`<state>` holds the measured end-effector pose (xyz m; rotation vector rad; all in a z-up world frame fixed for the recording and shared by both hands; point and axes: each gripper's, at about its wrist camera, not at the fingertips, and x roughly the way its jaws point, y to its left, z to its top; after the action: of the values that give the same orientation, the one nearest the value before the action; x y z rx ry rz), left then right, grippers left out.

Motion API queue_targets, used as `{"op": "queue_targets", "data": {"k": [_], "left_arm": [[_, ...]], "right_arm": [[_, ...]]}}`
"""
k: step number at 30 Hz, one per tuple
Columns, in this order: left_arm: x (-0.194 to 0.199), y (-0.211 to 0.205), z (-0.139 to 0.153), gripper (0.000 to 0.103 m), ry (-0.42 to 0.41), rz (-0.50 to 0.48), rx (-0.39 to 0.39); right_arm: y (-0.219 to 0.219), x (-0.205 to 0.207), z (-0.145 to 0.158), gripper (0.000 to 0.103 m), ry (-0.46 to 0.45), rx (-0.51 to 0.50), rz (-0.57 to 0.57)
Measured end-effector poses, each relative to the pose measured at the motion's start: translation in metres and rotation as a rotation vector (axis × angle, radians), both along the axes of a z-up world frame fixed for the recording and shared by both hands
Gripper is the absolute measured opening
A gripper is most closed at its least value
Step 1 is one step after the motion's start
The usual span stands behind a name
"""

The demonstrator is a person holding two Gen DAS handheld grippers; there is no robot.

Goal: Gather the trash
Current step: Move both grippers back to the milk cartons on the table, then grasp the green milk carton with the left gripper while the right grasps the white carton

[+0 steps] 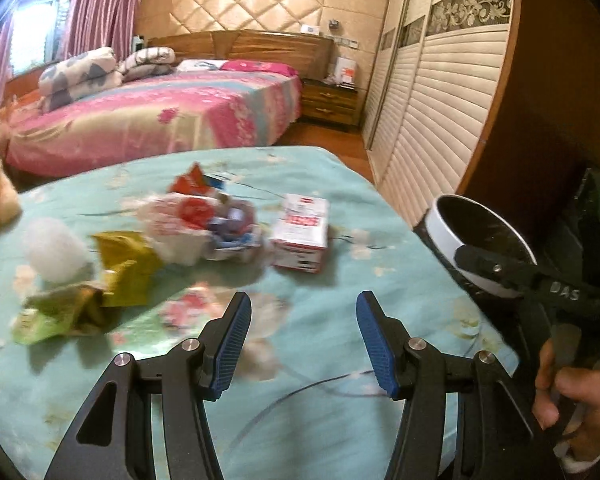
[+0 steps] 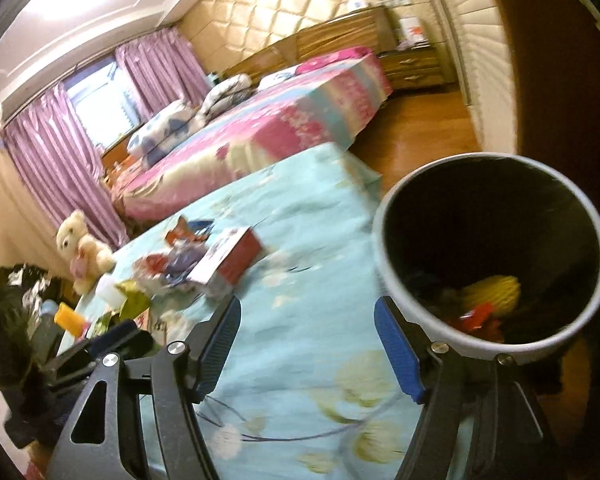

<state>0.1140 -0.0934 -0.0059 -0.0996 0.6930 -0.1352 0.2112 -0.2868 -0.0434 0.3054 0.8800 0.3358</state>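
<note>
A pile of trash lies on the teal floral cloth (image 1: pixel 320 360): a red and white carton (image 1: pixel 302 236), crumpled plastic wrappers (image 1: pixel 204 220), a yellow-green wrapper (image 1: pixel 128 268) and a white wad (image 1: pixel 54 250). My left gripper (image 1: pixel 302 340) is open and empty, just short of the pile. My right gripper (image 2: pixel 306 346) is open and empty beside a white bin (image 2: pixel 496 256) with a black liner. The bin holds yellow and red trash (image 2: pixel 488 300). The carton (image 2: pixel 230 258) and wrappers (image 2: pixel 160 268) lie ahead to the left. The right gripper (image 1: pixel 512 272) and the bin (image 1: pixel 484 240) also show in the left wrist view.
A teddy bear (image 2: pixel 82 250) sits at the cloth's far left edge. A bed with pink bedding (image 1: pixel 160 116) stands behind, a wooden nightstand (image 1: pixel 330 104) and louvred wardrobe doors (image 1: pixel 440 92) to the right. Wooden floor (image 2: pixel 416 128) lies between. Dark clutter (image 2: pixel 16 320) sits at the left.
</note>
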Motion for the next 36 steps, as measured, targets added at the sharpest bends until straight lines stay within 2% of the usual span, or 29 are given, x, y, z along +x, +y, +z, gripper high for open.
{"op": "queue_targets", "data": {"k": [8,10,13,22,27,30,32,33,36], "left_arm": [[-0.026,0.057,-0.002,0.058,0.018,0.039,0.028],[-0.029,0.065,-0.003,0.066,0.028,0.032,0.042],[-0.026,0.076,-0.008,0.068,0.058,0.007,0.054],[0.005,0.079,-0.024,0.069,0.128,-0.082,0.137],[0.016,0.079,-0.032,0.069,0.14,-0.095,0.132],[0.016,0.077,-0.031,0.063,0.135,-0.089,0.133],[0.016,0.074,-0.031,0.062,0.139,-0.063,0.138],[0.015,0.073,-0.032,0.062,0.143,-0.047,0.132],[0.011,0.068,-0.032,0.062,0.162,0.022,0.076]], "right_arm": [[0.046,0.011,-0.018,0.071,0.046,0.036,0.06],[0.06,0.015,-0.019,0.071,0.046,0.031,0.072],[0.076,0.021,-0.021,0.071,0.05,0.03,0.085],[0.111,0.048,-0.031,0.071,0.077,-0.013,0.101],[0.125,0.062,-0.042,0.071,0.1,-0.063,0.11],[0.127,0.065,-0.048,0.068,0.095,-0.095,0.114],[0.125,0.063,-0.046,0.058,0.084,-0.105,0.117],[0.122,0.062,-0.045,0.057,0.085,-0.096,0.121],[0.11,0.054,-0.039,0.056,0.085,-0.084,0.142]]}}
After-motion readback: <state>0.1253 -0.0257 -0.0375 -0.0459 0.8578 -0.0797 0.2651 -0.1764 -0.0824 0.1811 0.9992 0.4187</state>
